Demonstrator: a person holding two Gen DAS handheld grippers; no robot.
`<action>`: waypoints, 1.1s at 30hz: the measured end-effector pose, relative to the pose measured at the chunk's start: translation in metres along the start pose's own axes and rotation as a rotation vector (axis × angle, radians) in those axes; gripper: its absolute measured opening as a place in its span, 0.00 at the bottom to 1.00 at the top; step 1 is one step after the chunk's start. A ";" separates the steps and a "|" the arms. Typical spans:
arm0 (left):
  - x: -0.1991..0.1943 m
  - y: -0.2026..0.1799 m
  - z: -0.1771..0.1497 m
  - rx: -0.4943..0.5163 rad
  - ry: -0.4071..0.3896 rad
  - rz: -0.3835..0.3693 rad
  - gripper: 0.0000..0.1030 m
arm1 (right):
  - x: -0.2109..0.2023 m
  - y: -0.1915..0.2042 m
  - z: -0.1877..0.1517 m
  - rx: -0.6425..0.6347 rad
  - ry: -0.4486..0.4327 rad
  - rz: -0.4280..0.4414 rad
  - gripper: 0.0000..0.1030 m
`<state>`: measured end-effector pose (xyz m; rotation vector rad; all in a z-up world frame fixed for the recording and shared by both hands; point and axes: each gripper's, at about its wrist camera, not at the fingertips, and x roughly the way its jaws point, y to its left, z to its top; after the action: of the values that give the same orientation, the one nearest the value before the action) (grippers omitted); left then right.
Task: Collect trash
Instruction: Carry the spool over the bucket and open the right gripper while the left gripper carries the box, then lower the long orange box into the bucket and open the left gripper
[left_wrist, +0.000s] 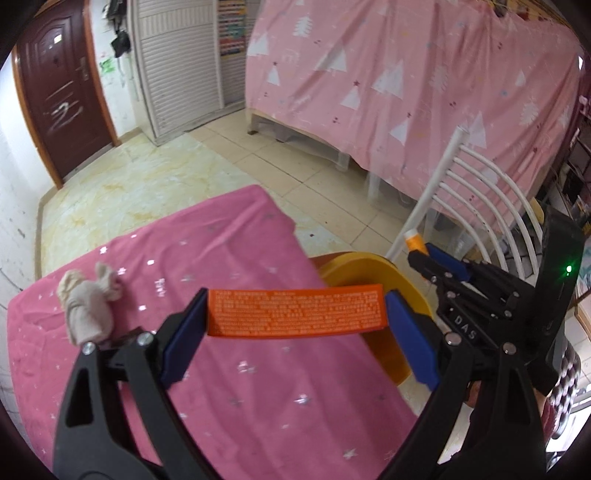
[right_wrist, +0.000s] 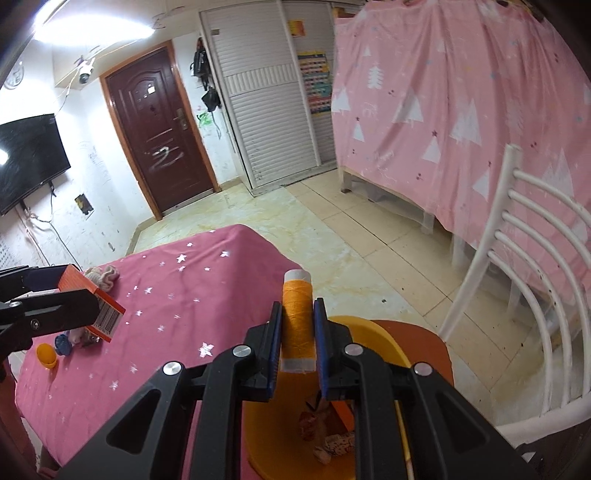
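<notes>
Our left tongs (left_wrist: 295, 325) clamp an orange box (left_wrist: 297, 312) above the pink tabletop (left_wrist: 236, 398), while our right tongs (right_wrist: 298, 339) pinch an orange thread spool (right_wrist: 297, 317) over the yellow bin (right_wrist: 280, 443).

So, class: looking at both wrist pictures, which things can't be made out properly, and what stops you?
- Print on the orange box, left wrist view: too small and blurred.
- Contents of the yellow bin, right wrist view: largely hidden behind the right tool.
- Small items near the orange cup, right wrist view: partly covered by the box.
</notes>
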<state>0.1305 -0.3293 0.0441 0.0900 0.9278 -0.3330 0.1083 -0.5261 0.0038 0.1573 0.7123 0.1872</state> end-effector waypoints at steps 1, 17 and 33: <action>0.002 -0.005 0.000 0.005 0.002 -0.002 0.87 | 0.000 -0.004 -0.001 0.003 0.002 0.001 0.10; 0.042 -0.055 0.015 0.049 0.059 0.006 0.87 | 0.028 -0.040 -0.027 0.057 0.094 0.021 0.12; 0.062 -0.081 0.009 0.089 0.122 -0.085 0.87 | 0.007 -0.092 -0.029 0.187 0.031 -0.042 0.29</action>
<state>0.1462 -0.4229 0.0054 0.1542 1.0395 -0.4517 0.1052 -0.6118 -0.0418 0.3180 0.7634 0.0827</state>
